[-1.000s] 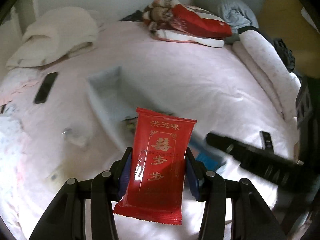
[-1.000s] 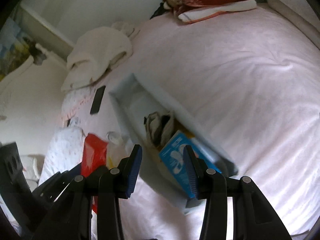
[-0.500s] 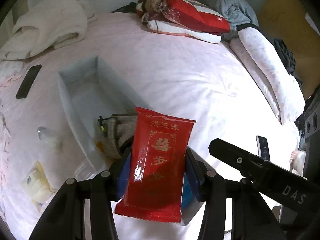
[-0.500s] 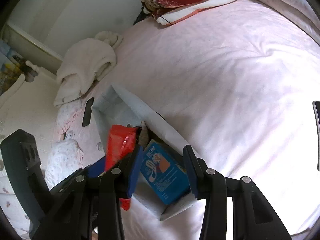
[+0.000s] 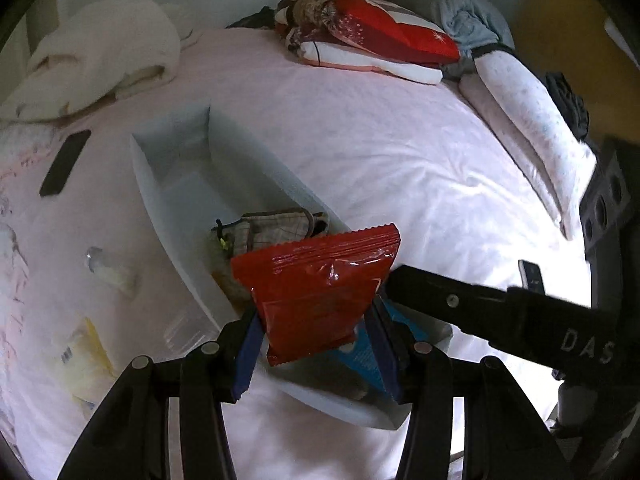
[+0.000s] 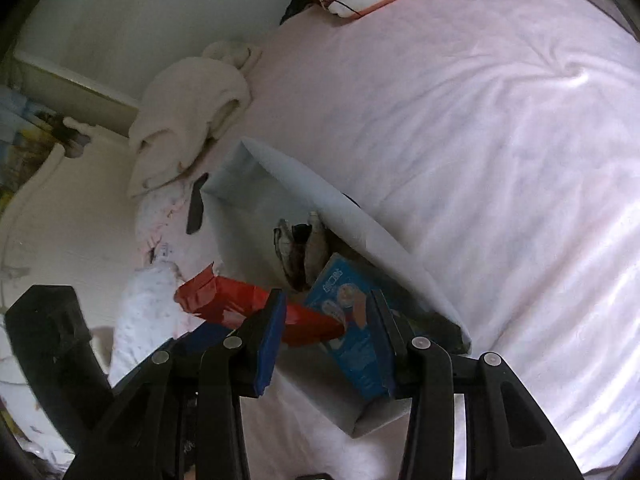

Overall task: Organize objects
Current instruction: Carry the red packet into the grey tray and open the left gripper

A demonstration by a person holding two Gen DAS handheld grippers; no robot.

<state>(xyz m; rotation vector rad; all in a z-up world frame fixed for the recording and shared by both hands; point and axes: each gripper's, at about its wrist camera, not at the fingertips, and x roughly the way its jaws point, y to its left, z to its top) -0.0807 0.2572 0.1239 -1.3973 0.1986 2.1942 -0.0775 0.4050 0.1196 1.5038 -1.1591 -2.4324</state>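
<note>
My left gripper [image 5: 314,338] is shut on a red snack packet [image 5: 316,284], which tips forward over the near end of a long pale grey bin [image 5: 172,176] on the bed. The packet also shows in the right wrist view [image 6: 240,306]. In the bin lie a checked pouch [image 5: 272,232] and a blue box [image 5: 360,356], also seen in the right wrist view [image 6: 352,320]. My right gripper [image 6: 326,336] is open and empty, just above the bin's near end [image 6: 372,412].
On the pink sheet left of the bin lie a black phone [image 5: 64,162], a clear small bottle [image 5: 108,268] and a yellow packet [image 5: 86,356]. A cream blanket [image 5: 96,60], folded red clothes [image 5: 368,36] and pillows [image 5: 532,120] lie farther back. Another phone [image 5: 530,276] lies right.
My left gripper has moved over the bin's near end and the red packet has tilted forward and down. My right gripper stays open close to the bin.
</note>
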